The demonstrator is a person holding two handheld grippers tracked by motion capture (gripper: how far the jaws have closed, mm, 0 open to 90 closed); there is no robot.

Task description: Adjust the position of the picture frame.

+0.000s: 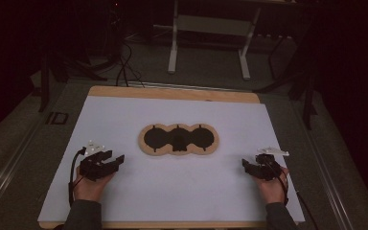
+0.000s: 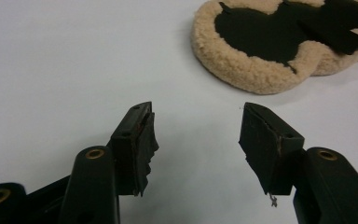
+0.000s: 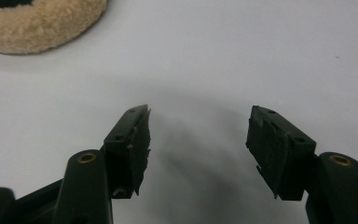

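We hold the left gripper (image 1: 116,159) low over the white sheet (image 1: 124,120), its 2 jaws spread wide with nothing between them; in the left gripper view (image 2: 196,135) only bare sheet lies in the gap. The right gripper (image 1: 246,165) is likewise released, jaws apart and empty, and the right gripper view (image 3: 198,135) shows plain sheet and a soft shadow between the pads. Both rest near the front edge of the sheet, well apart from each other, one at each side, with our hands (image 1: 90,188) coming in from below.

Between them and farther forward, at the middle of the sheet, lies the pad (image 1: 178,139): a flat tan fleecy piece shaped like 3 joined rounds, each with a black middle. From the left gripper it sits ahead and to the right (image 2: 242,60), its woolly rim clear; from the right gripper only a tan edge (image 3: 42,25) reaches in at the upper left. Neither gripper touches it.

The sheet covers a wooden board (image 1: 172,92). Beyond stand the legs of a grey frame (image 1: 208,28).
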